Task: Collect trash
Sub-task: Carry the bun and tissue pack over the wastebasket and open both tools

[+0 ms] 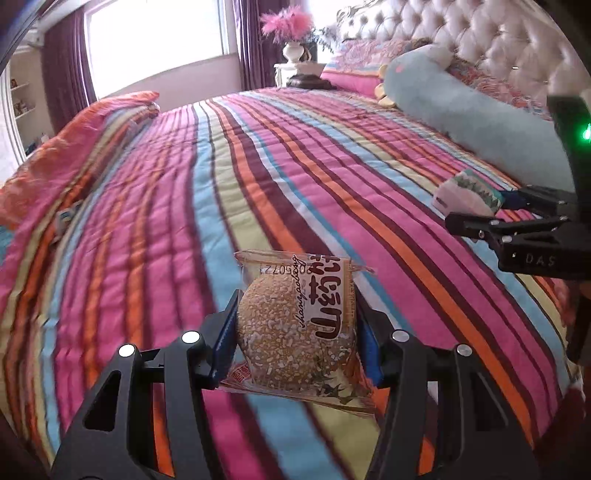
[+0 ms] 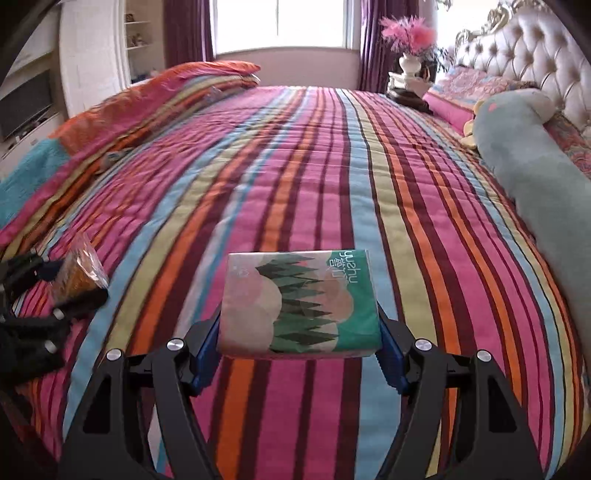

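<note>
Left gripper [image 1: 295, 328] clamped on a clear snack packet [image 1: 295, 325] with a round sesame-crusted cake inside: blue pads pressed against both long sides, packet lifted clear of the bed, upper end sticking out past the fingertips toward 12 o'clock, lower end reaching back toward 6 o'clock between the black fingers. Printed side up, with the lettering upside down.

Right gripper [image 2: 300, 325] clamped on a tissue pack [image 2: 300, 304], green with a dark tree pattern and pale circles: pads tight on its left and right edges, jaws roughly half spread to span it, pack held level above the bed and jutting out toward 12 o'clock.

Seen from the left wrist, right gripper [image 1: 517, 218] at 3 o'clock, same tissue pack [image 1: 467, 195] between its tips. Seen from the right wrist, left gripper [image 2: 79, 284] at 9 o'clock, blurred, with the crinkled snack packet [image 2: 79, 267] in its tips. Both held well apart from each other over the bed.

Beneath and beyond, at 12 o'clock, a striped bedspread [image 2: 295, 166] in pink, orange, blue, yellow and maroon. Along 2 to 3 o'clock, a long pale-blue plush bolster [image 2: 532, 162] lying beside a tufted headboard [image 2: 535, 55]. At 10 o'clock, a folded quilt [image 2: 155, 92] on the far side of the bed. At 1 o'clock, a white vase [image 2: 410, 62] of pink plumes on a bedside stand. At 12 o'clock, a bright window [image 2: 280, 22] framed by purple curtains.
</note>
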The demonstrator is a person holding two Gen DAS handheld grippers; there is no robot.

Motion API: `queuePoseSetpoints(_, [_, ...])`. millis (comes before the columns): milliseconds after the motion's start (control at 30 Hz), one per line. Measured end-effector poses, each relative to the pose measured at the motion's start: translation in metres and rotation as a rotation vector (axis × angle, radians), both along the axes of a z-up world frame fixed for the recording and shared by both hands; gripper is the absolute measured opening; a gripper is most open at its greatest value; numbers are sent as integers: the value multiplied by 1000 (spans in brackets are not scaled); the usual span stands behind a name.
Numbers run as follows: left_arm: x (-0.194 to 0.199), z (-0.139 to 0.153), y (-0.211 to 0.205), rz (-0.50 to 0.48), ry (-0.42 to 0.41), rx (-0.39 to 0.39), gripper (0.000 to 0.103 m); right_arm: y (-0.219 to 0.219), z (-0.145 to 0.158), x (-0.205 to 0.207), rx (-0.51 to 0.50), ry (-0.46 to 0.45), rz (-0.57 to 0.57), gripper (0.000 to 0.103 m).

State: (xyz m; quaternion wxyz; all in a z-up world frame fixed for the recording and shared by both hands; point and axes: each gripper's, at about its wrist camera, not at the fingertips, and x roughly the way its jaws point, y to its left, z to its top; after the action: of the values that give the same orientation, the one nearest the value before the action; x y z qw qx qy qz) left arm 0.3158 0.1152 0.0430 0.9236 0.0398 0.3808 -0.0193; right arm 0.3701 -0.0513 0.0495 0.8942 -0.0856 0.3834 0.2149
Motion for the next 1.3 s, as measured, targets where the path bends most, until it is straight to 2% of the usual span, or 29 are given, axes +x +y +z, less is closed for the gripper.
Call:
queuePoseSetpoints(133, [-92,12,-9,-41,-59,7,54,-21,3,-84,51,-33,65,67])
queuePoseSetpoints(333, [-226,4,-28,-66,-86,-93,54,-51,0,-211,140,-33,113,67])
queuePoseSetpoints(433, [-279,-9,-44,-77,-63,-118,54,-61,-7,-266,184,-2,111,67])
queuePoseSetpoints(500, [-311,-26,-58,-102,-15,-153,54,-66,-18,-293,218,52,103,67])
queuePoseSetpoints(567, [-335,-49,-71,-110,56,-170,54,-67,-34,-316,206,96,86,67])
queuePoseSetpoints(633, [-348,-71,-80,-102,111,-177,54,-66,-58,-333,165,161,65,67])
queuePoseSetpoints(767, [-356,-129,-91,-58,253,-194,54,-65,-104,-344,145,324,50,67])
queuePoseSetpoints(1033, [-339,-215,-113,-87,501,-152,54,-38,-182,-337,30,552,37,67])
queuePoseSetpoints(1167, [-326,-246,-123,-111,607,-155,54,-16,-203,-317,-37,573,44,67])
queuePoseSetpoints(1300, [-322,-257,-123,-111,655,-163,54,-6,-220,-312,-82,589,46,67])
